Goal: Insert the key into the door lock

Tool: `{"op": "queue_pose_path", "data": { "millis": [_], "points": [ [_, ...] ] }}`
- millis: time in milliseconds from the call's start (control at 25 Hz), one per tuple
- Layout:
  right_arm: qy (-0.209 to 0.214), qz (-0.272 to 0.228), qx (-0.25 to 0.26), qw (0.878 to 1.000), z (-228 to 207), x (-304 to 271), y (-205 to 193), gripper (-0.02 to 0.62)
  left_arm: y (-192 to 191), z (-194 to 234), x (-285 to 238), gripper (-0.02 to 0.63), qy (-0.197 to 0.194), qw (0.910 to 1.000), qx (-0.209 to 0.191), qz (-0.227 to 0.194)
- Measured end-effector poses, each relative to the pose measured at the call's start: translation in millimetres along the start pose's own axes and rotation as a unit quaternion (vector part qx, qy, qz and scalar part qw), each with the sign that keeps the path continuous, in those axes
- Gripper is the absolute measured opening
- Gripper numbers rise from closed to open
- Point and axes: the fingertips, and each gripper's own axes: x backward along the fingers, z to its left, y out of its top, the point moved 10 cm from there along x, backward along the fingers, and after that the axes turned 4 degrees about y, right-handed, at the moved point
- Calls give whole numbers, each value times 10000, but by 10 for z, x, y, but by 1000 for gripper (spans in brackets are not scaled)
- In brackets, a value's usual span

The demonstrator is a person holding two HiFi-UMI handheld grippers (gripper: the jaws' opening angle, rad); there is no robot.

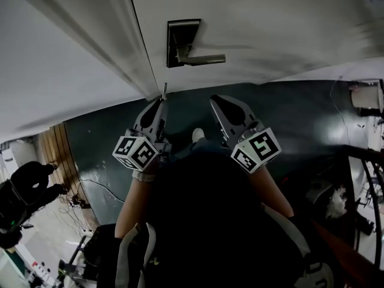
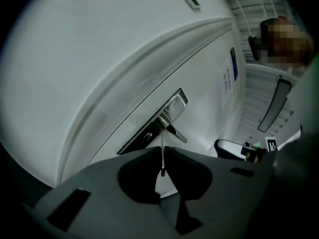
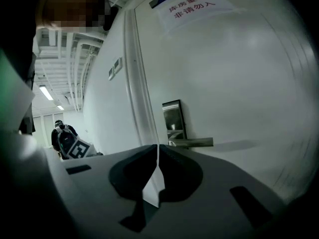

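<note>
A dark lock plate (image 1: 182,38) with a silver lever handle (image 1: 204,59) sits on the white door (image 1: 270,23). My left gripper (image 1: 162,99) is shut on a thin metal key (image 1: 164,90), whose blade points at the door a short way below the plate. In the left gripper view the key (image 2: 162,156) stands out between the closed jaws, its tip just short of the lock plate (image 2: 152,126) and beside the keyhole (image 2: 148,135). My right gripper (image 1: 216,102) hangs to the right, shut and holding nothing. From the right gripper (image 3: 157,147) the plate (image 3: 173,118) and handle (image 3: 193,142) lie ahead.
The door's edge and frame (image 1: 139,59) run to the left of the lock. A paper sign (image 3: 192,6) is stuck high on the door. Dark floor (image 1: 300,125) lies below, with camera gear (image 1: 24,197) at the left and clutter (image 1: 360,179) at the right.
</note>
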Motion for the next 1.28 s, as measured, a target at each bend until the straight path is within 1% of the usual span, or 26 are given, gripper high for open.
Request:
{"op": "queue_pose_path", "data": {
  "millis": [160, 320, 400, 600, 720, 800, 880, 1080, 1200, 1280],
  "points": [
    [-505, -86, -199, 9985, 95, 28, -31, 23, -21, 166, -159, 28, -202, 9985, 471, 195],
    [-829, -58, -313, 9960, 126, 75, -102, 23, -95, 262, -375, 28, -402, 9927, 1099, 278],
    [-999, -26, -376, 9943, 142, 120, -135, 23, -136, 287, -480, 29, -524, 9882, 1396, 345],
    [-1365, 84, -464, 9895, 121, 218, -224, 23, -210, 329, -749, 28, -681, 9741, 2091, 517],
    [-1557, 111, -517, 9864, 106, 289, -241, 23, -260, 356, -860, 28, -672, 9674, 2376, 558],
    [-1660, 130, -531, 9846, 104, 329, -241, 23, -280, 372, -925, 28, -702, 9617, 2604, 501],
    [-1753, 131, -548, 9829, 96, 360, -246, 23, -293, 376, -983, 28, -637, 9555, 2841, 467],
    [-1945, 132, -611, 9789, 58, 425, -271, 23, -279, 369, -1105, 28, -496, 9503, 3060, 286],
    [-2032, 110, -661, 9768, 40, 475, -265, 23, -254, 350, -1141, 28, -420, 9537, 2970, 205],
    [-2059, 84, -702, 9760, 26, 495, -260, 23, -235, 338, -1155, 28, -355, 9537, 2982, 175]
  ]
}}
